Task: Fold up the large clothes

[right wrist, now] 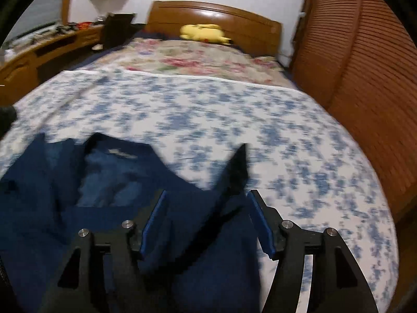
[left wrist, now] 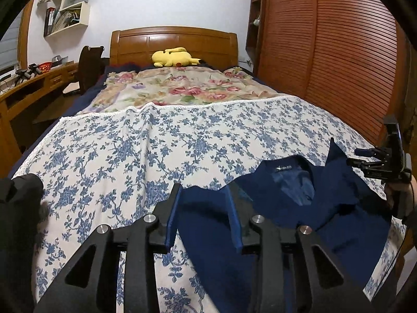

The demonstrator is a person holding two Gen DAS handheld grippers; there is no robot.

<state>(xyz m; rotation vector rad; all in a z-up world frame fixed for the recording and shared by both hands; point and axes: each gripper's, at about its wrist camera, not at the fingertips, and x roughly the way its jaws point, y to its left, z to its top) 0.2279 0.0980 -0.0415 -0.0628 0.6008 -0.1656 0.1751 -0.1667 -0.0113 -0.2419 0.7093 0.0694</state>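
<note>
Lying spread near the foot of the bed, the navy jacket (left wrist: 325, 208) rests on a blue-flowered white bedspread (left wrist: 156, 156), its collar and inner label turned up toward the wooden headboard (left wrist: 173, 41). The left gripper (left wrist: 204, 216) hangs over the jacket's left shoulder edge with its blue pads (left wrist: 172, 216) parted a modest way; dark cloth shows in the gap, but the pads do not press on it. The right gripper (right wrist: 207, 219) hangs over the garment's other side, its jaws standing wider, with a raised peak of fabric showing between them and nothing clamped; that view is smeared, so whether the pads brush the cloth I cannot tell. Farther up the bed lies a rose-patterned cover (left wrist: 177, 88), and a yellow plush toy (left wrist: 173, 57) rests against the headboard.
</note>
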